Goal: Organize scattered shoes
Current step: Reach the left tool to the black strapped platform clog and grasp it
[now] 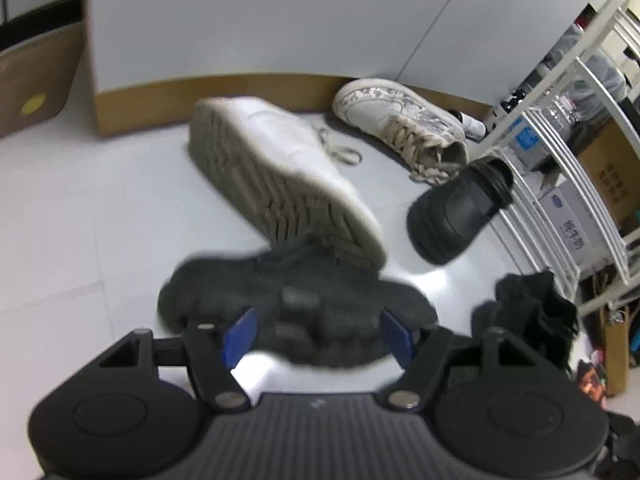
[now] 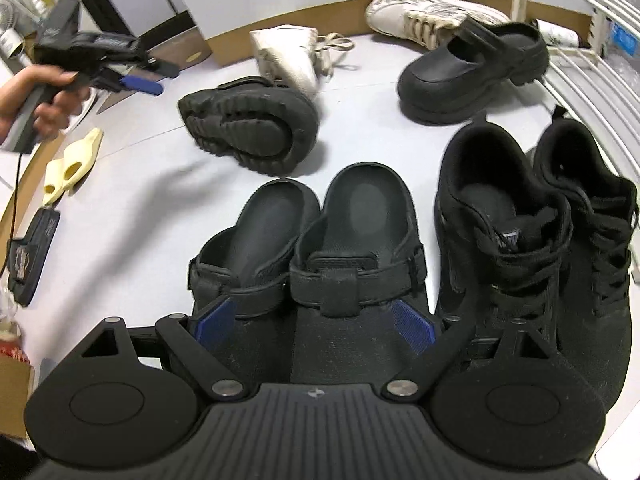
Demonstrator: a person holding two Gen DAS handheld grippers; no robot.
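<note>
My left gripper (image 1: pixel 318 337) is open, and a blurred black chunky shoe (image 1: pixel 292 300) lies overturned just beyond its blue pads. In the right wrist view a hand holds that left gripper (image 2: pixel 156 78) a little to the left of the same overturned shoe (image 2: pixel 248 128), without touching it. A white sneaker (image 1: pixel 272 168) leans on its side behind that shoe. Further back are a patterned sneaker (image 1: pixel 400 116) and an upright black chunky shoe (image 1: pixel 456 216). My right gripper (image 2: pixel 314 323) hangs open over a neat pair of black clogs (image 2: pixel 356 240). A pair of black laced sneakers (image 2: pixel 504 240) stands to their right.
A white wire rack (image 1: pixel 560 152) runs along the right side, and in the right wrist view the rack (image 2: pixel 592 52) is beside the laced sneakers. A cardboard box (image 1: pixel 132 112) stands at the back. Yellow slippers (image 2: pixel 72 168) and a dark slipper (image 2: pixel 32 248) lie at the left edge.
</note>
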